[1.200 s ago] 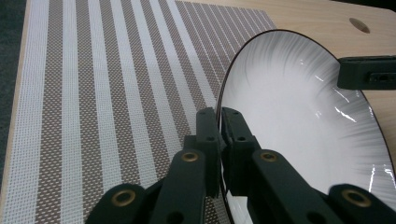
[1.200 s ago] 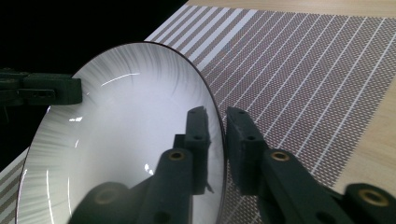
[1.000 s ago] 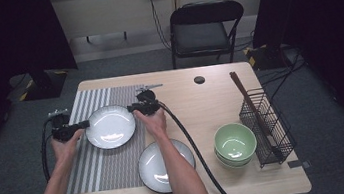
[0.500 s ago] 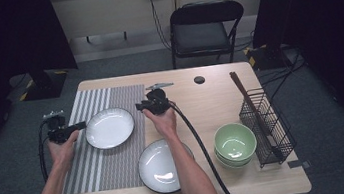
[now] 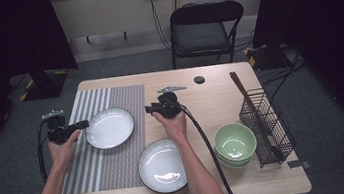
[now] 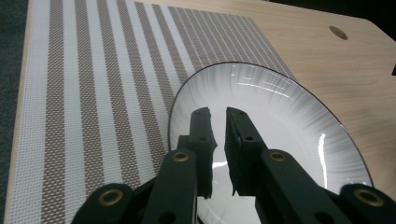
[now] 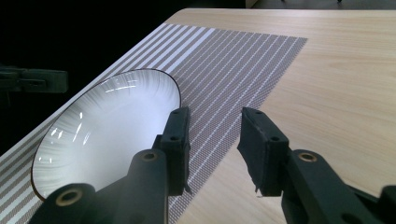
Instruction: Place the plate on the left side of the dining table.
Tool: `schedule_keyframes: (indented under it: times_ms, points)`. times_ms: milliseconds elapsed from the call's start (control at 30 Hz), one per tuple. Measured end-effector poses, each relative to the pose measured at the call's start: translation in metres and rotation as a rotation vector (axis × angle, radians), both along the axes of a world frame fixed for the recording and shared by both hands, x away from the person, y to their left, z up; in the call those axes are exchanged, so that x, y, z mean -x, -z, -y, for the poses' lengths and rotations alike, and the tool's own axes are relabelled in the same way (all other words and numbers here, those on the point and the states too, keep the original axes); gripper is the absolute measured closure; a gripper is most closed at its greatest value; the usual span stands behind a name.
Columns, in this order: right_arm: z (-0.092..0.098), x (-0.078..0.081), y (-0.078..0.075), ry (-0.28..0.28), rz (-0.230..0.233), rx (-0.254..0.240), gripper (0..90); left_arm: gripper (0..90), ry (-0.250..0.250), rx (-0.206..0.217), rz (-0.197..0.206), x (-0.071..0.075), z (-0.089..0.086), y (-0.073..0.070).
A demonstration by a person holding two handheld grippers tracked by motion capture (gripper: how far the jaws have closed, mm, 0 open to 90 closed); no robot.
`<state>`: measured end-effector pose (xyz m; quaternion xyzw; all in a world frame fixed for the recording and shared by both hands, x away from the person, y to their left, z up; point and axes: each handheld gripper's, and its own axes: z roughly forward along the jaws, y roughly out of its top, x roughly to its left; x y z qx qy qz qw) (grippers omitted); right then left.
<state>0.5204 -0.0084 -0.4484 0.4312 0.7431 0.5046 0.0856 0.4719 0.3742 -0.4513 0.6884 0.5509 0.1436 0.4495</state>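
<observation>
High view: plate point(image 5: 109, 128) resting on striped placemat point(image 5: 99, 167), tabletop left side. Left gripper point(image 5: 83, 124) jaws just parting, narrow gap, straddling plate rim, possibly still touching. Right gripper point(image 5: 150, 109) half open, empty, withdrawing rightward since earlier frame. Risk: left gripper dragging plate off placemat if retracting before clearing rim.

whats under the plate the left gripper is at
The plate lies on the striped placemat. The mat shows all round it; the part beneath the plate is covered.
</observation>
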Motion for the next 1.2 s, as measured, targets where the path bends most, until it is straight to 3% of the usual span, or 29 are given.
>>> schedule_keyframes:
  times_ms: [133,233,400,767,833,1100,1200]
  points:
    - [0.009,0.004,-0.004,0.000,-0.001,-0.016,61.1,77.3,0.037,0.020,0.001,0.002,0.007,-0.002]
    - [0.014,0.007,-0.005,0.002,0.010,0.027,58.0,73.7,0.057,0.029,0.013,0.003,0.012,-0.004]
    - [0.021,0.013,-0.003,0.006,0.015,0.060,53.0,70.3,0.098,-0.001,0.020,0.007,0.021,-0.008]
    - [0.030,0.037,-0.020,-0.003,0.068,0.083,48.6,58.8,0.134,0.001,0.068,0.026,0.039,-0.018]
    - [0.032,0.040,-0.023,-0.007,0.077,0.082,48.3,56.4,0.139,0.008,0.081,0.029,0.041,-0.022]
    - [0.038,0.054,-0.039,0.001,0.105,0.045,46.1,49.2,0.177,-0.032,0.119,0.041,0.054,-0.036]
    - [0.039,0.058,-0.045,-0.003,0.106,0.033,45.1,47.3,0.192,-0.019,0.131,0.045,0.059,-0.039]
